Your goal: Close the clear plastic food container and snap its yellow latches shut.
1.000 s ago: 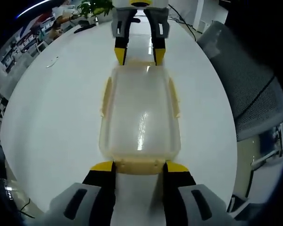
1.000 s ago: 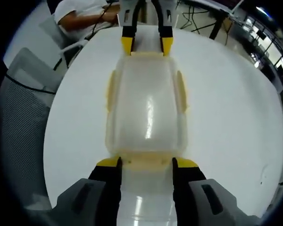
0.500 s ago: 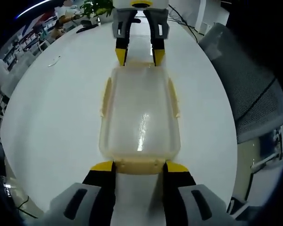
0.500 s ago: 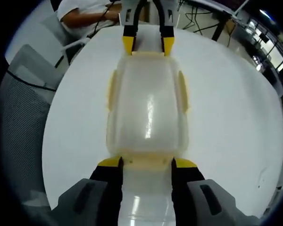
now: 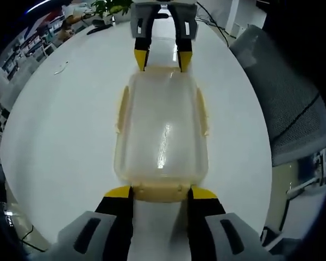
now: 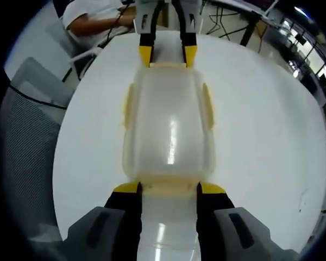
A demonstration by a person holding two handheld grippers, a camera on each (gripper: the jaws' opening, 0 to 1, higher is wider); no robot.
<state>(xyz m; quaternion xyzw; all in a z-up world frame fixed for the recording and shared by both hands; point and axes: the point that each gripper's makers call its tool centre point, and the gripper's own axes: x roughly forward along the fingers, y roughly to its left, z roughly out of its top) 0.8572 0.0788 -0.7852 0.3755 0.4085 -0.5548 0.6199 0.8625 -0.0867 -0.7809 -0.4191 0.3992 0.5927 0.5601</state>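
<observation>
A clear plastic container [image 5: 162,130] with its lid on lies lengthwise on the white table [image 5: 70,125]. Pale yellow latches run along its long sides [image 5: 121,109] and its short ends. My left gripper [image 5: 161,191] is open, its yellow-tipped jaws straddling the near end latch [image 5: 161,190]. At the far end my right gripper [image 5: 162,58] straddles the opposite latch. From the other side, the right gripper view shows the container [image 6: 168,125], my right gripper [image 6: 168,188] open at the near end latch, and my left gripper [image 6: 167,54] at the far end.
A grey mesh chair [image 5: 285,98] stands beside the table, seen also as the chair [image 6: 27,125]. A person in a white top [image 6: 92,19] sits past the far edge. A plant [image 5: 106,7] and a small object [image 5: 60,69] rest far off on the table.
Almost nothing differs. Both grippers stay at the container's ends with the same jaw gap; the left gripper view has shifted slightly.
</observation>
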